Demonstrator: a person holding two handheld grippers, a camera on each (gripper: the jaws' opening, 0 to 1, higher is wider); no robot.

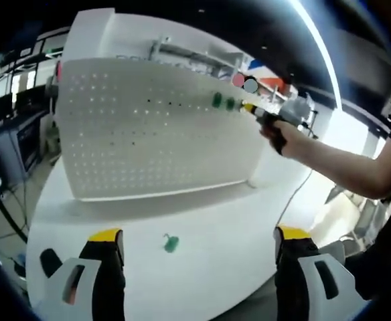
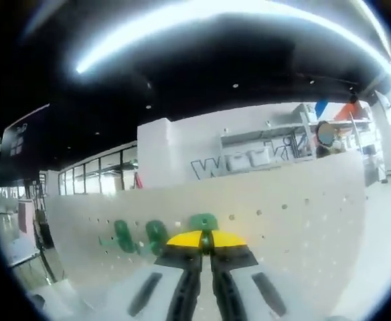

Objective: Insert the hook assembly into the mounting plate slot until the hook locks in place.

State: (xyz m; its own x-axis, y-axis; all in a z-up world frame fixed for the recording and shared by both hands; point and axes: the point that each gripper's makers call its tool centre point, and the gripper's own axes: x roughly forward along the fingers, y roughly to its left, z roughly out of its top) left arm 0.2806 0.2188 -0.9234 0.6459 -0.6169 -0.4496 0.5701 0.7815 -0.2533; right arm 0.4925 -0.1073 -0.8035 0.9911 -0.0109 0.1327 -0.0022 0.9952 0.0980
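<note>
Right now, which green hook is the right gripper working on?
The green hook at the right gripper tips, against the pegboard. Two hooks sit further left; another hook lies on the table.

We catch big outlined letters on the white wall (image 2: 249, 157) behind the pegboard (image 2: 282, 227) in the right gripper view, and we make out "wo" before shelves and boxes cut the rest off. The dark sign (image 2: 23, 150) at left carries a pale mark, too blurred for us to read. In the left gripper view we read no lettering at all.
</note>
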